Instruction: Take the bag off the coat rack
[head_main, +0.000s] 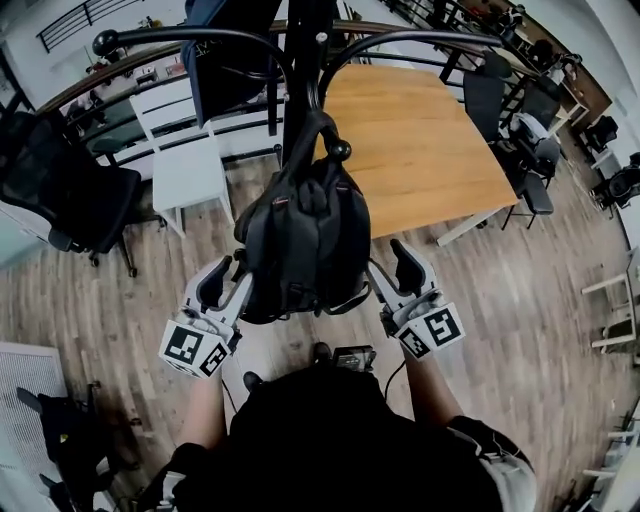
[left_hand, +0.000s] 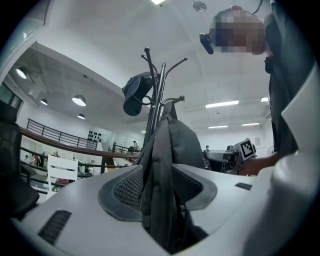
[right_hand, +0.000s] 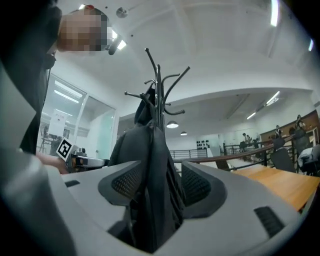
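Head view, looking steeply down: black bag (head_main: 305, 235) hangs on coat rack (head_main: 300, 60). Its top loop sits over a ball-tipped hook (head_main: 340, 150) at the bag's 12 o'clock, w/ the body hanging above the wood floor (head_main: 520, 300). L hand-held gripper (head_main: 232, 287) is at the bag's 8 o'clock and R hand-held gripper (head_main: 390, 272) at its 4 o'clock, each up against a lower side of the bag. Wooden table (head_main: 420, 140) lies at 1 o'clock from the bag, white chair (head_main: 185, 165) at 10 o'clock, black office chair (head_main: 70, 195) at 9 o'clock. Dark blue item (head_main: 225, 50) hangs on the rack at 11 o'clock.

Left gripper view: L hand-held gripper (left_hand: 157, 185) has its jaws wide apart w/ a fold of the bag (left_hand: 175, 140) running up btw them. Fabric lies against the pads but shows no clear pinch. Coat rack (left_hand: 156, 95) rises at 12 o'clock, dark blue item (left_hand: 135, 92) at 11 o'clock. The other gripper's marker cube shows at 3 o'clock.

Right gripper view: R hand-held gripper (right_hand: 157, 182) also has its jaws wide apart, w/ bag (right_hand: 137, 145) fabric filling the gap and not visibly squeezed. Coat rack (right_hand: 159, 85) stands at 12 o'clock behind the bag, table (right_hand: 285, 185) at 3 o'clock.
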